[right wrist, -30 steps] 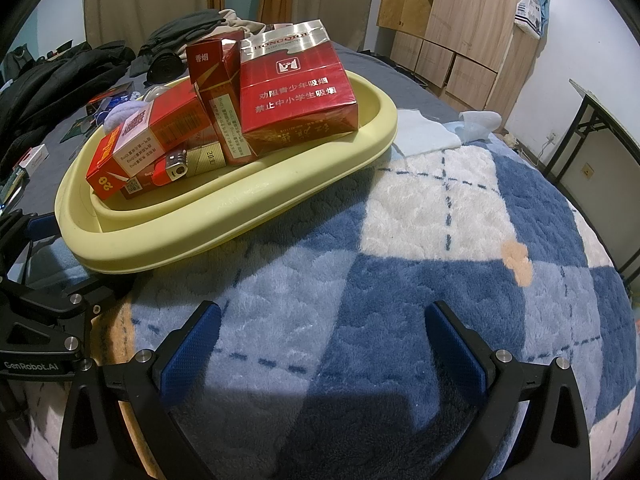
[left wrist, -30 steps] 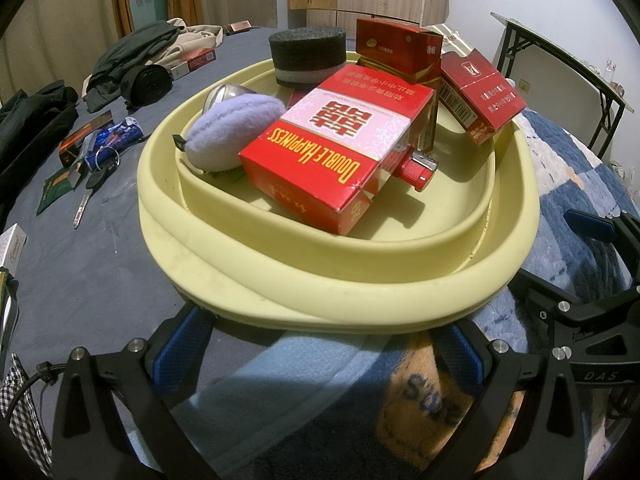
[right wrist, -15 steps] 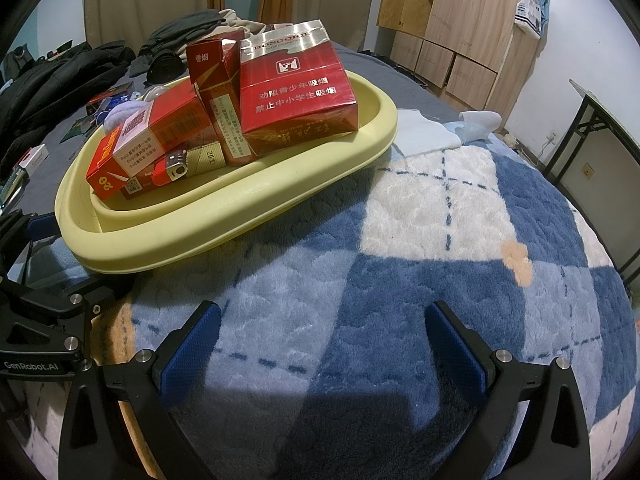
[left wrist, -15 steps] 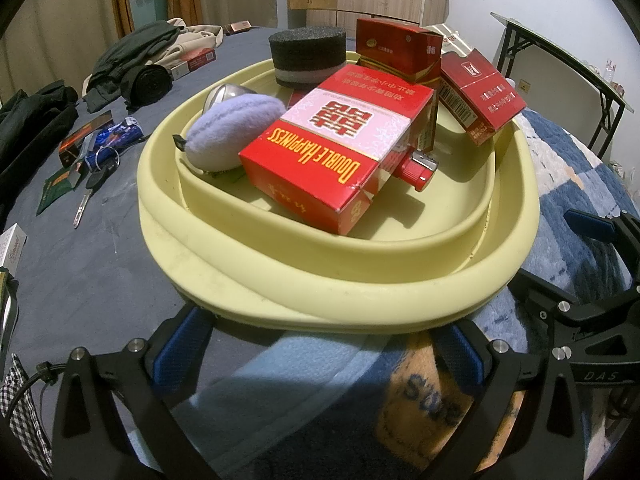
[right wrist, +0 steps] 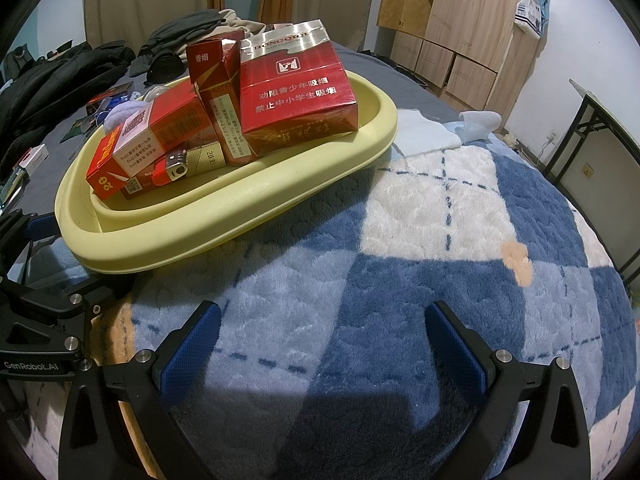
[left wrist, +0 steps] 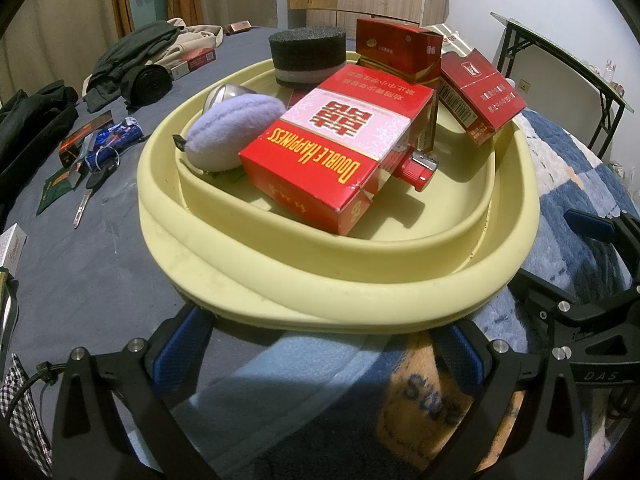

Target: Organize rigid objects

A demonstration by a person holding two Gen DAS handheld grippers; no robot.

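Both grippers, left [left wrist: 320, 354] and right [right wrist: 320, 340], hang spread and empty beside the tray [left wrist: 328, 280], packs [left wrist: 336, 160] already piled inside, keys [left wrist: 94, 176] and boxes outstanding.

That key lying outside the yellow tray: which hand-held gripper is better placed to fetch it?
Probably the left hand-held gripper: it is open, and the key lies on its side of the yellow tray. The right hand-held gripper faces bare blanket.
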